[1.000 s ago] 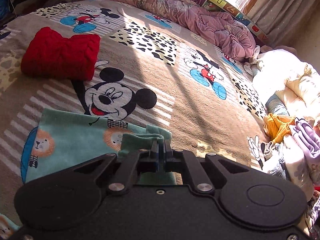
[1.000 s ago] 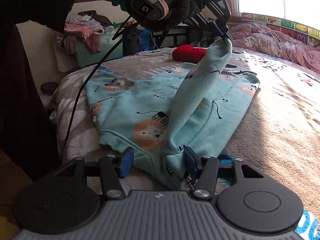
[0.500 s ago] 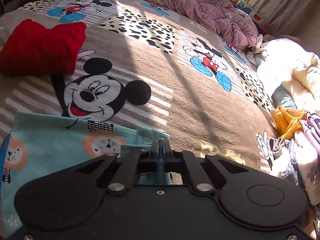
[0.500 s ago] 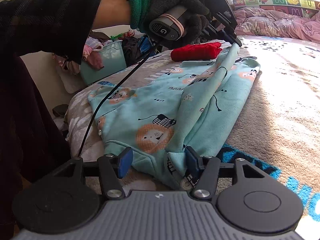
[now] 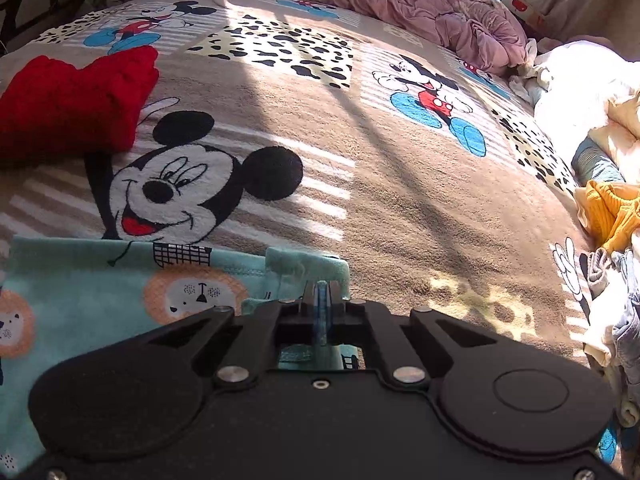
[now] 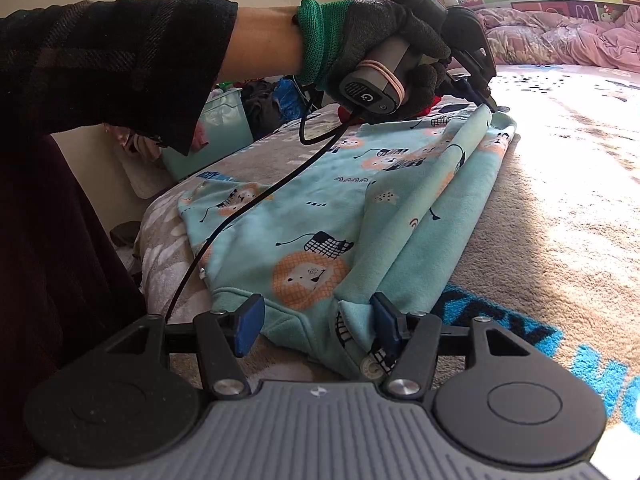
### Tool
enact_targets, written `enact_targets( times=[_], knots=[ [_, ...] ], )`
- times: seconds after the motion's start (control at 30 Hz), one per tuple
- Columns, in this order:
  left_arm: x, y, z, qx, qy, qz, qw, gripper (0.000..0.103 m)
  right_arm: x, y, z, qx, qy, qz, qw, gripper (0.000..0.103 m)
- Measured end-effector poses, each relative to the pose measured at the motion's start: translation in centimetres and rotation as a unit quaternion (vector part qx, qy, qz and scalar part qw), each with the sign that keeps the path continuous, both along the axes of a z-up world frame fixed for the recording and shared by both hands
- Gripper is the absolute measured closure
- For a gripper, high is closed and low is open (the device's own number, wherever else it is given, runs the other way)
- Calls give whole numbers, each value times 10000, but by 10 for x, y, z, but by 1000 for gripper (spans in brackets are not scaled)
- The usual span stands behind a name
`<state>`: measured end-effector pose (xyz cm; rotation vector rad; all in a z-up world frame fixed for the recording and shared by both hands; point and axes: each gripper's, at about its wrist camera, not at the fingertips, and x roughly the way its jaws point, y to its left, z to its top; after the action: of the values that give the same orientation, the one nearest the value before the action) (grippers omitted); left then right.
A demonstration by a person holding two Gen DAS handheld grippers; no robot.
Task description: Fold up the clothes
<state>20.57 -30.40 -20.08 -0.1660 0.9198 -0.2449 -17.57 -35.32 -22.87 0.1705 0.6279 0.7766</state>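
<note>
One teal lion-print garment (image 6: 304, 216) lies flat, sleeve folded across.

The printed sweatshirt (image 6: 304, 216) lay spread on the cartoon blanket (image 5: 360, 200), filling the middle of the right wrist view. Its folded sleeve (image 6: 436, 184) ran from lower centre up toward upper right, lying on the body. The left gripper (image 6: 490, 106) sat at the sleeve's far end, upper right; the right gripper (image 6: 316, 324) straddled the near hem, lower centre. In the left wrist view, the folded knit (image 5: 72, 104) rested at upper left, the crumpled quilt (image 5: 440, 12) along the top, and the clothes pile (image 5: 608, 216) at right edge.
</note>
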Motion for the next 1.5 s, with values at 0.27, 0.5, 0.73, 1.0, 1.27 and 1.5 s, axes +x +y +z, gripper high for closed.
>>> enact_targets(
  times=[0.27,0.5,0.73,1.0,1.27,1.5],
  knots=[
    [-8,-4,10,163,-371,-314,9987,77,-1,-3,4,90,24,-95,9999,40],
    [-19,30,24,661,-694,-310,9949,77,-12,-14,18,-133,-109,-340,9993,42],
    [-29,38,22,930,-876,-814,9885,77,-18,-8,26,-463,-763,-616,9941,65],
    [-43,2,2,1037,-1091,-1993,9683,77,1,16,12,-605,-905,-790,9909,74],
    [-27,-3,-26,1446,-887,-1882,9674,76,16,8,-5,-254,-162,-824,9961,74],
    [-13,17,-7,1346,-1171,-1361,9745,80,12,13,-4,-387,-289,-787,9957,74]
  ],
)
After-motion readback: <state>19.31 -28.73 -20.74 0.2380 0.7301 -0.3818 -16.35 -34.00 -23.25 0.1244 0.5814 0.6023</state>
